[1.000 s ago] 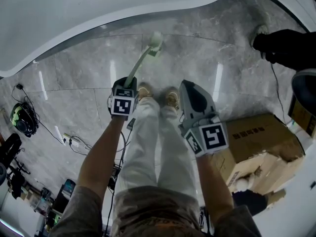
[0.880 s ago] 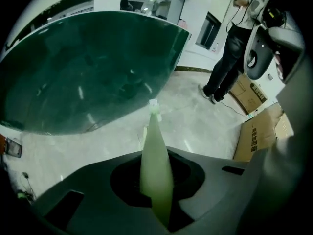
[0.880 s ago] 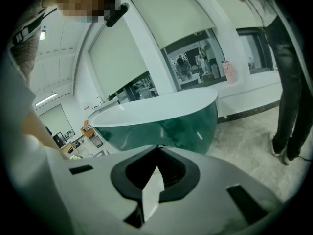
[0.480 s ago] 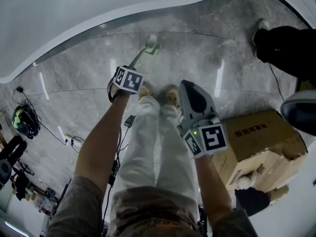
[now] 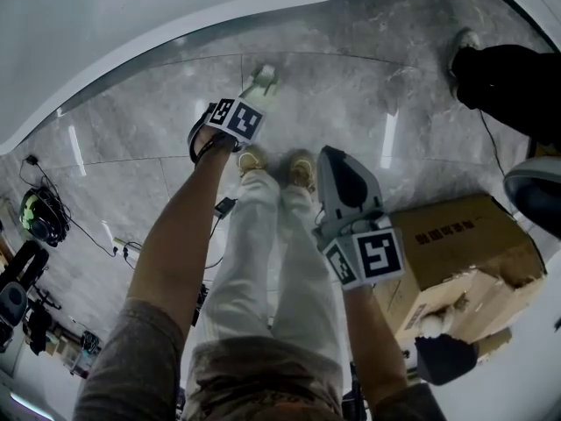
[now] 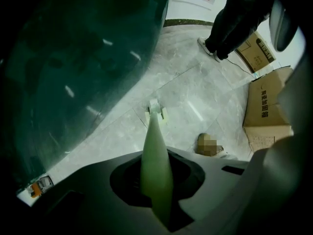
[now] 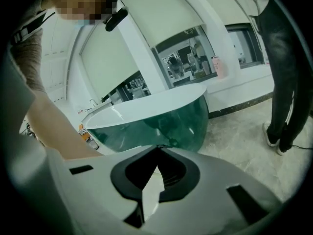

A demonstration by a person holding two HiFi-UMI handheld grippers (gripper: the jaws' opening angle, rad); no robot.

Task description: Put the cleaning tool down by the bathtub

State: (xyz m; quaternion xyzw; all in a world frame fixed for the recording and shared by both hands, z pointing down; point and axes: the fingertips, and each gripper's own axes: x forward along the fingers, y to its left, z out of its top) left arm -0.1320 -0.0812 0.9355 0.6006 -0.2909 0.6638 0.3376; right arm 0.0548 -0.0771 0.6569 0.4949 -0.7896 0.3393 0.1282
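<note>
Glossy grey marble floor (image 5: 351,103)

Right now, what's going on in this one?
A person standing beside the bathtub holds a pale green long-handled cleaning tool in the left gripper. Its jaws are closed on the handle, and the brush head points down at the grey floor near the tub's side. The tool isn't released yet. The right gripper is beside the person's leg, jaws shut and empty.
</note>
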